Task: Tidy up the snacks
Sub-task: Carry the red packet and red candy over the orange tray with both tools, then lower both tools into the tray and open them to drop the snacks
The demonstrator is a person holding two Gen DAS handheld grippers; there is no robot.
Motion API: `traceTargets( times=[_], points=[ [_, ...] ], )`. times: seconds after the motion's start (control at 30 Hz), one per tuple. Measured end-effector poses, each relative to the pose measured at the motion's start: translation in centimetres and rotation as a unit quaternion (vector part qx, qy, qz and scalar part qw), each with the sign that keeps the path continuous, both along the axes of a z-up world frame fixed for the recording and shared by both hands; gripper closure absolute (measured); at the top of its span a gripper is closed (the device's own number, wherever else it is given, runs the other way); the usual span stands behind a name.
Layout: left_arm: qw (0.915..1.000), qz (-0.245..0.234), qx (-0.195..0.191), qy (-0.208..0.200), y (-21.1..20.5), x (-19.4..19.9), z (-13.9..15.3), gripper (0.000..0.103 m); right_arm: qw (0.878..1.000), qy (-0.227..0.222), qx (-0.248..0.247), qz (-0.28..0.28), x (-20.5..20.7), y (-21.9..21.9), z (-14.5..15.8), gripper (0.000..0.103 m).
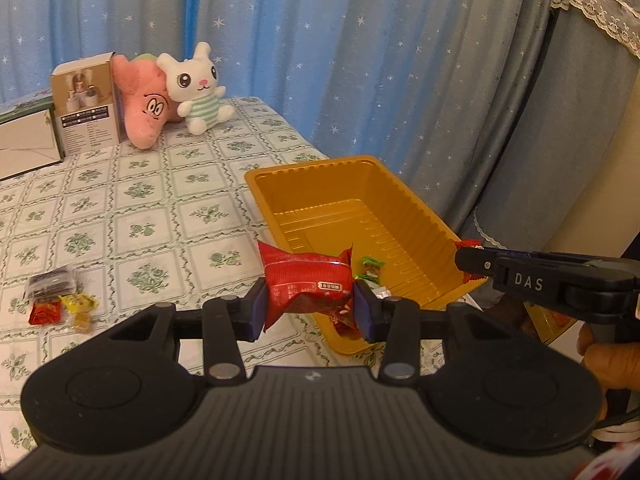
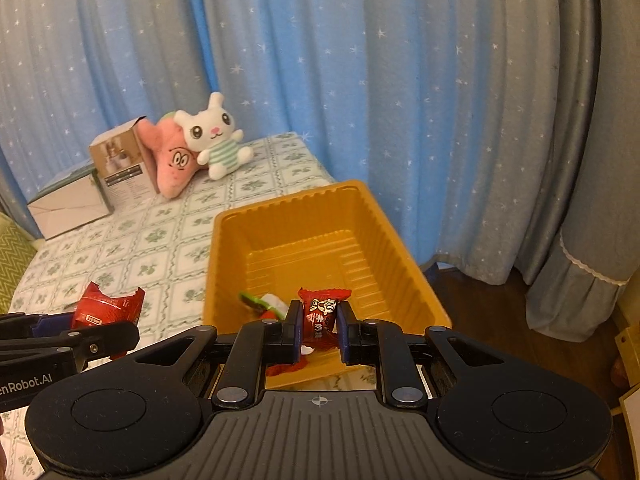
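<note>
Snacks are on their way into the yellow tray (image 1: 420, 216), one in each claw. The left claw (image 1: 309, 304) is closed on a big red packet (image 1: 308, 280); its pads press both sides of the packet, and the packet's long axis runs across, from one finger to the other. This packet hangs just beside the tray's near left wall, prob. over the rim, not yet over the middle. The right claw (image 2: 319, 326) is closed tight on a small red candy (image 2: 322, 312), which stands upright w/ its long axis up and down, and it hangs over the near end of the tray. So the right hand looks nearer to a drop; the left one needs to go a bit more to the right, I think.

Count: 2 claws, 2 snacks held. Inside the tray I see 1 green-wrapped candy (image 2: 256, 301) and some red and white pieces near it, approx. 2 or 3, partly hidden behind the fingers. On the bench (image 1: 120, 208), well apart to the left, lies a small heap (image 1: 60, 300): 1 dark packet, 1 red, 1 yellow, 1 clear-brown candy, so 4 left to collect. At the far end stand 2 plush toys (image 1: 172, 92) and 2 boxes (image 1: 86, 104).
</note>
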State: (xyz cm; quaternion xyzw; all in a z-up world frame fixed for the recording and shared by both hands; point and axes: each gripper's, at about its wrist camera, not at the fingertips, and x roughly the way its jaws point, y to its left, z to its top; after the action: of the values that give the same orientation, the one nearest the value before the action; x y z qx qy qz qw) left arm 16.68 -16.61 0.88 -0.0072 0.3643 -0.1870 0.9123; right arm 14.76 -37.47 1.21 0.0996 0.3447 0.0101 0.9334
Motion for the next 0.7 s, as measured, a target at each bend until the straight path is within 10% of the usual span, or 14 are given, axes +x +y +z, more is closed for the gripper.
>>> traceTargets(
  times=[0.7],
  points=[
    [0.9991,-0.039,0.005,0.014,-5.2,6.6,-2.4,0.063,1.000,0.015,0.011,-0.007,5.6,-3.4,-1.9,0.085]
  ],
)
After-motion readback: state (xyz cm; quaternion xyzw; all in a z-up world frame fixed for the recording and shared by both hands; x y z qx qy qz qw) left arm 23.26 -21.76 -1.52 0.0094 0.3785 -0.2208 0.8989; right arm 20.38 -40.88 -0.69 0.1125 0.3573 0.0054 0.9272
